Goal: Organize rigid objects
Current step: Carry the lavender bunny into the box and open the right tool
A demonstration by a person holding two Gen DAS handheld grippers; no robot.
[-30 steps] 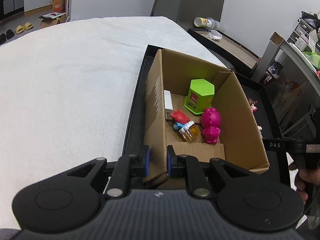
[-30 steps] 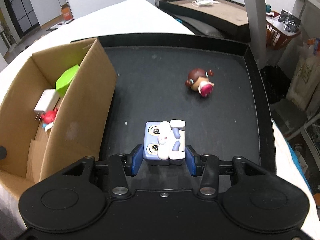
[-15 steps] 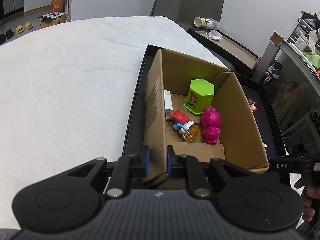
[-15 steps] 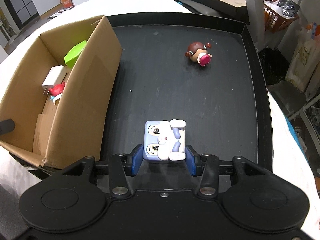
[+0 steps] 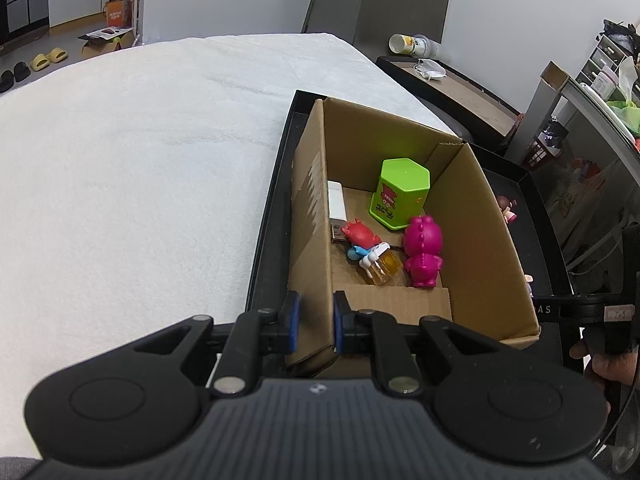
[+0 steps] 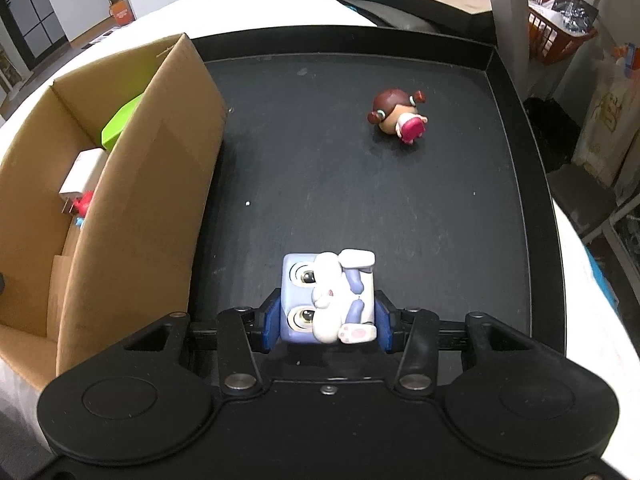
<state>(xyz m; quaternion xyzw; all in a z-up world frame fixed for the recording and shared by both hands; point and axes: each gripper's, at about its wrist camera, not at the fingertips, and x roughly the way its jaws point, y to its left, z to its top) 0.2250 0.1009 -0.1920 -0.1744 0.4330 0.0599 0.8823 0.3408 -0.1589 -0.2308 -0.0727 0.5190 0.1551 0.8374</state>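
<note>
Cardboard box (image 5: 472, 240) on the tray's (image 6: 516, 152) left edge holds a green canister (image 5: 400, 194), pink figure (image 5: 423, 250) and white charger (image 5: 337, 205). Left gripper (image 5: 314, 320) pinches the box's near wall; right gripper (image 6: 326, 322) clamps a blue rabbit cube (image 6: 326, 298) near the tray's front edge.

left wrist view looks down into cardboard box (image 5: 472, 240); right wrist view faces black tray (image 6: 360, 184); both share box.

Cardboard box (image 5: 472, 216): matt brown corrugated paper. Tray (image 6: 360, 200): matt black, lightly scuffed. Bench cover (image 5: 140, 160): white, fuzzy cloth. Pink figure (image 5: 422, 250), green container (image 5: 400, 194) and blue cube toy (image 6: 326, 298): smooth, glossy plastic.
</note>
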